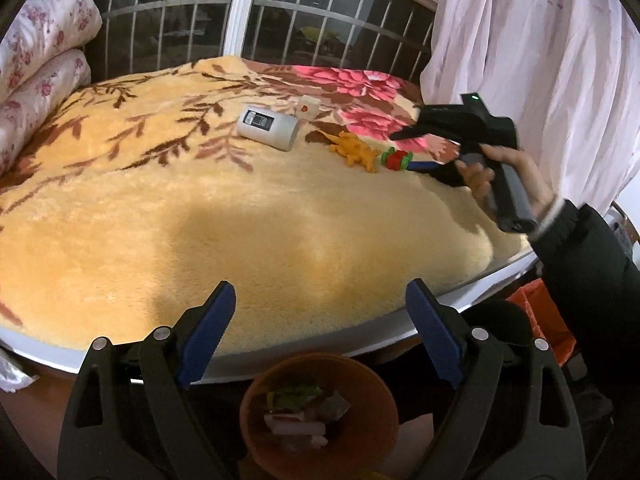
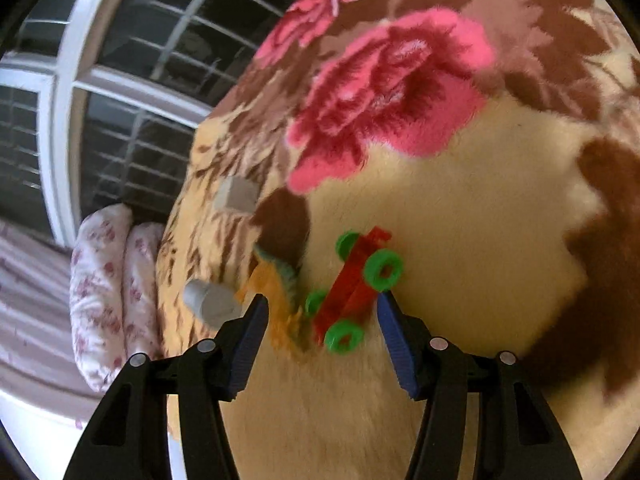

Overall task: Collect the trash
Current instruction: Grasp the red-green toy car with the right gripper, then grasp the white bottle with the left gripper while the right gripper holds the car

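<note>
My left tool [image 1: 318,312] hangs wide and empty over the trash bin [image 1: 320,412], while my right tool [image 2: 320,320], half open, frames the toy car [image 2: 352,292] to grab it.

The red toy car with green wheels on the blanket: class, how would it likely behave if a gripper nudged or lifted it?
The toy car looks like hard plastic, so probably stiff and light. Its four round wheels could let it roll, though the plush blanket should damp that. Its block-built look hints that a firm squeeze from the right gripper might pop parts apart.
</note>
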Demonstrator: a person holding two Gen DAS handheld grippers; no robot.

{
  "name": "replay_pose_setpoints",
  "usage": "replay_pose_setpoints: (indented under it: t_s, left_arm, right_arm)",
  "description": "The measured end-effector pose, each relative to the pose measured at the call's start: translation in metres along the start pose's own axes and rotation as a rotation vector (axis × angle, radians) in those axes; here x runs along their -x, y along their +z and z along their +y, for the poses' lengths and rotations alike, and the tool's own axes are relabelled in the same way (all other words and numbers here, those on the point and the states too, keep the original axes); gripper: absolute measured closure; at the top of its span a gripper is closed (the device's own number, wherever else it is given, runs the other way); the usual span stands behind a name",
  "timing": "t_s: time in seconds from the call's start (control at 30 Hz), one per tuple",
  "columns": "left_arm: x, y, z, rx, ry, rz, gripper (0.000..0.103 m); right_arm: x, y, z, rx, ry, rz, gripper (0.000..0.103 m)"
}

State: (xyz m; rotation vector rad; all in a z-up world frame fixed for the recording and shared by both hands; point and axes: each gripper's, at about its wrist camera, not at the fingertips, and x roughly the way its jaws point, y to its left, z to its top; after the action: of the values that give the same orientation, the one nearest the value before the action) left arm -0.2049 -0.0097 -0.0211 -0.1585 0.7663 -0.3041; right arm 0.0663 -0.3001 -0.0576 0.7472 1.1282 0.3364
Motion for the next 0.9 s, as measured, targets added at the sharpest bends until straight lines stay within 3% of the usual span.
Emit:
replay_pose_setpoints:
  t_s: [0.2, 0.3, 0.6, 0.7, 0.9]
  left_arm:
    - [-0.009, -0.002, 0.0, -0.004, -0.006, 0.026, 0.018]
    - [-0.011, -0.004, 0.002, 0.014, -0.016, 0.036, 0.018]
    - [-0.013, -0.002, -0.002, 0.031, 0.027, 0.047, 0.018]
    - [-0.013, 0.006, -0.003, 0.037, 0.056, 0.05, 0.018]
    - [-0.028, 0.046, 0.007, 0.134, 0.078, 0.056, 0.018]
  right_arm:
    - [-0.032, 0.014, 0.017, 0.013, -0.174, -0.012, 0.054]
    - [-0.037, 0.013, 0.025, 0.055, -0.272, -0.027, 0.066]
    - [-0.039, -0.002, 0.038, 0.218, -0.381, -0.077, 0.074]
    - [-0.027, -0.011, 0.04, 0.262, -0.353, -0.117, 0.08]
    - [0.033, -0.047, 0.044, 0.377, -0.233, -0.225, 0.08]
